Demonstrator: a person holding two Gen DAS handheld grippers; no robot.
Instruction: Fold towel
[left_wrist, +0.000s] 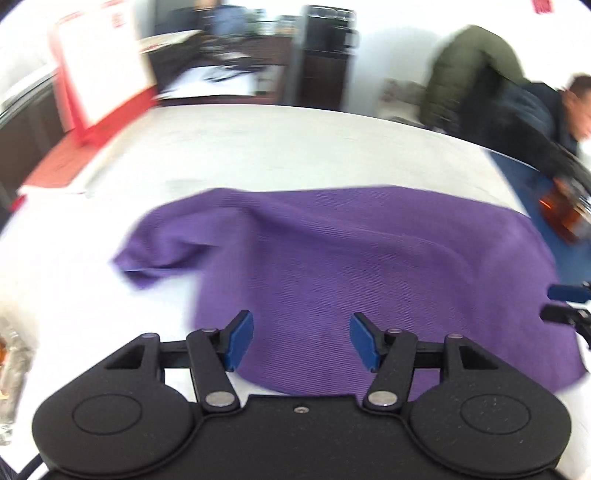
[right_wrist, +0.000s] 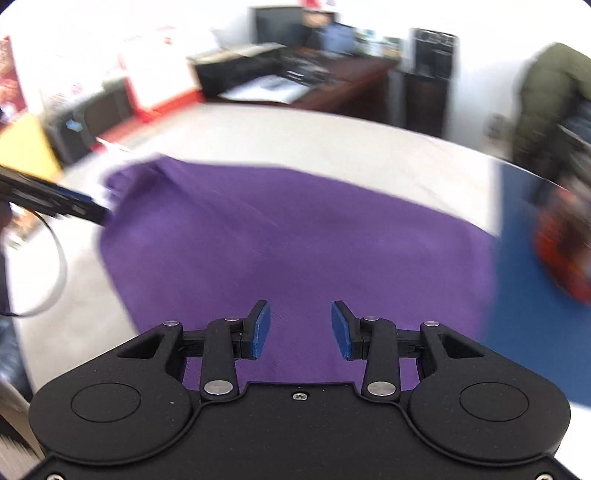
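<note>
The purple towel (left_wrist: 343, 266) is lying spread on the white bench (left_wrist: 258, 147), filling the middle of both views, with one corner at mid left of the left wrist view bunched and turned under itself.

The left tool (left_wrist: 302, 341) is sitting at the bottom centre of its view, tilted down toward the near edge of the towel. Its blue pads (left_wrist: 240, 339) are standing well apart with nothing between them; only the cloth is showing behind the gap.

The right tool (right_wrist: 300, 329) is occupying the bottom centre of its own view, likewise angled down over the towel's near part. Its pads (right_wrist: 341, 328) are also standing apart, somewhat closer together than the left pair, and gripping nothing.

In the right wrist view the left tool is showing as a dark, blurred bar at the left edge, its tip just beside the towel's left edge; whether it is touching cannot be told. In the left wrist view the right tool's tips are poking in at the right edge, over the towel's right side.

A person (left_wrist: 532, 107) in a dark jacket is leaning in at the upper right.
</note>
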